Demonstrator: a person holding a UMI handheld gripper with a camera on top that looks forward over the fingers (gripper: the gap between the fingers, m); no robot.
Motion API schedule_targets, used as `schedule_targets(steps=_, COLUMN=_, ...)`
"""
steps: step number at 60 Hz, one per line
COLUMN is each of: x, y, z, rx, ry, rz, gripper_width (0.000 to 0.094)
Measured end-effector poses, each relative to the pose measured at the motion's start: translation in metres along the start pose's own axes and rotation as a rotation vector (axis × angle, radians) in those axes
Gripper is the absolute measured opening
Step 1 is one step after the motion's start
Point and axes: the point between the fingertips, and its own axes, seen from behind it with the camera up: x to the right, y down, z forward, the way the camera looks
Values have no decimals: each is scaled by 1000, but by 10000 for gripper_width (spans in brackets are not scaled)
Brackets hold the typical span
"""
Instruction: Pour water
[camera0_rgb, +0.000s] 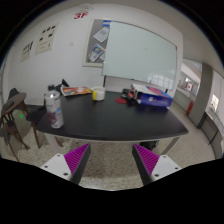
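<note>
I see a clear bottle (53, 108) standing upright at the table's left end, left of centre in the frame, well beyond my fingers.

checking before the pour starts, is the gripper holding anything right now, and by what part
Nothing is held. The gripper is open with only floor between its fingers; the water bottle stands on the dark table, well beyond them.

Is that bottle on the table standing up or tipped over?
Upright. The bottle stands on its base near the table edge, cap on top. The open gripper is well short of it.
</note>
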Motion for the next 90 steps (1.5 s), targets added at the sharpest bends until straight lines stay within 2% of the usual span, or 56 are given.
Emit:
schedule_targets(steps=7, x=-88, y=14, z=12, rx=-18, ry=-71, rz=29, gripper_width=846)
schedule_targets(steps=17, x=-195, y=-17, z=52, rx=56, ry=-169, rz=48, gripper_width=845)
schedule_targets(steps=25, x=-235, y=-58, z=96, rx=141, ry=-165, rz=29, gripper_width=846)
schedule_targets(steps=32, x=-250, y=-83, z=127, rx=180, ry=-145, rz=49, gripper_width=837)
schedule_targets(steps=43, x=-255, y=-109, z=159, rx=236, ry=-138, rz=70, gripper_width=678)
schedule_targets(steps=45, x=-258, y=-111, z=160, rx=245, ry=-147, rz=72, gripper_width=552)
schedule_targets(steps=52, x=-261, y=-116, z=163, rx=272, ry=-153, rz=69, gripper_width=492)
schedule_targets(steps=55, x=-263, y=-117, z=163, rx=277, ry=-159, rz=68, gripper_width=416)
schedule_targets(steps=60, x=-264, y=-118, z=165, rx=279, ry=-183, rz=68, gripper_width=369)
schedule_targets(steps=70, x=-266, y=-122, z=159, rx=277, ry=-219, rz=81, gripper_width=369)
schedule_targets(steps=75, x=-270, y=-146, z=146, rx=301, ry=-269, rz=104, gripper_width=369)
schedule_targets(steps=80, x=-274, y=-186, z=133, rx=340, ry=-360, rz=162, gripper_width=368)
schedule_targets(steps=90, x=-278, y=-294, z=119, rx=425, ry=-606, rz=365, gripper_width=370)
